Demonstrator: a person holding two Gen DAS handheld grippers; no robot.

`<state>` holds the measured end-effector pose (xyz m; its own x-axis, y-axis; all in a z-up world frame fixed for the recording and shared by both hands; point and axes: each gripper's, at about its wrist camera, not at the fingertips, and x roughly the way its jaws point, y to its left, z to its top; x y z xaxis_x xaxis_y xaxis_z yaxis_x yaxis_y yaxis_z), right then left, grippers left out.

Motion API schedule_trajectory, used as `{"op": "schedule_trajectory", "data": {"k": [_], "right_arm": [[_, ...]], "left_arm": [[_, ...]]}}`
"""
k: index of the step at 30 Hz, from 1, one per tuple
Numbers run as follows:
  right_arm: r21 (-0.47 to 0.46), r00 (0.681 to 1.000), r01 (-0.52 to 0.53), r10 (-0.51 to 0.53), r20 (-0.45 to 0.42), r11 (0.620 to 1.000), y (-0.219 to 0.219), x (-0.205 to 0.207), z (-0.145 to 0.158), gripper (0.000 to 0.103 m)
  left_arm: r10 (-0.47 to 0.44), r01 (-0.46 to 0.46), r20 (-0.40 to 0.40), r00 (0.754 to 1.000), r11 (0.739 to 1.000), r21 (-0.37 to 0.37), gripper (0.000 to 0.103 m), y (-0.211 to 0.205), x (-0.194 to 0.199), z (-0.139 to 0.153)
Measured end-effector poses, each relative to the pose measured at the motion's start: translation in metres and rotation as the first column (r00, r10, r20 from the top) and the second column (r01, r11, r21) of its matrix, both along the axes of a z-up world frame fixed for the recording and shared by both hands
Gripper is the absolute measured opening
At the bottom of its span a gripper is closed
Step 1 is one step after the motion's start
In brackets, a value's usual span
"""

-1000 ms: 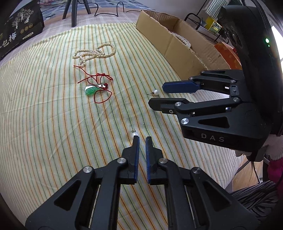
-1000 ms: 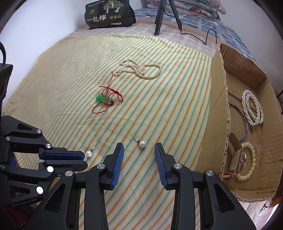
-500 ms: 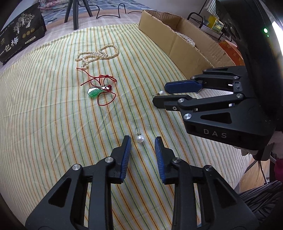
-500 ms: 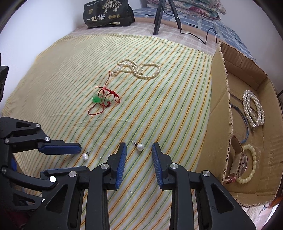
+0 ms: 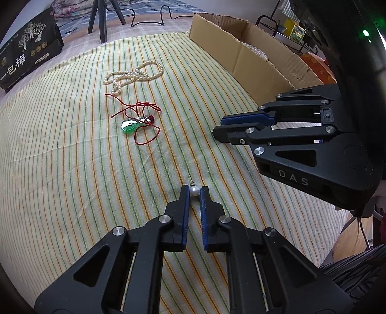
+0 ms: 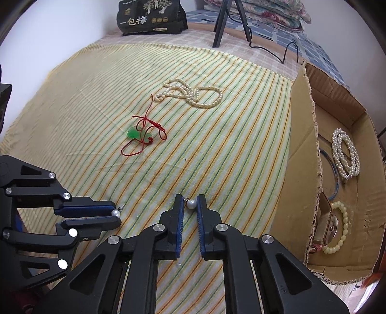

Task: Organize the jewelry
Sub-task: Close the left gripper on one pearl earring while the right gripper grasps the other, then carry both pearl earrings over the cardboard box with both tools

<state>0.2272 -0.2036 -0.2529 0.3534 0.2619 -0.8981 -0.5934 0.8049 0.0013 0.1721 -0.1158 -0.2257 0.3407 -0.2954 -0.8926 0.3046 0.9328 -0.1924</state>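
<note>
Two pearl earrings lie on the striped cloth [image 5: 72,169]. One pearl earring [image 5: 194,191] sits between the tips of my left gripper [image 5: 194,192], whose jaws are closing and whose pads touch it on both sides. The other pearl earring [image 6: 191,204] is pinched the same way in my right gripper [image 6: 189,201], also closing. Each view shows the other tool from the side: right gripper [image 5: 218,126], left gripper [image 6: 115,213]. Farther off lie a green pendant on red cord [image 5: 130,125] [image 6: 135,134] and a pearl necklace [image 5: 135,73] [image 6: 193,93].
An open cardboard box [image 6: 301,145] [image 5: 241,55] stands at the right of the cloth and holds a pearl bracelet [image 6: 345,154], a pale bead bracelet [image 6: 340,231] and a blue bangle [image 6: 335,174]. A black bag [image 6: 152,17] and tripod legs [image 6: 226,21] stand at the far edge.
Both grippers stood open around their earrings half a second ago; their jaws have now closed in onto the pearls. Neither hand has shifted.
</note>
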Motion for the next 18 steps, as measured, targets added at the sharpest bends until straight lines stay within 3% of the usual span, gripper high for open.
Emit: {"op": "schedule_trajectory", "data": {"k": [9, 18], "right_arm": [[0.07, 0.999, 0.034, -0.034, 0.005, 0.997, -0.01, -0.002, 0.018, 0.009], [0.142, 0.997, 0.038, -0.048, 0.068, 0.989, -0.018, -0.011, 0.058, 0.009]], "left_arm": [[0.016, -0.016, 0.008, 1.0, 1.0, -0.017, 0.007, 0.008, -0.004, 0.01], [0.029, -0.026, 0.048, 0.998, 0.998, -0.064, 0.007, 0.018, -0.003, 0.035]]}}
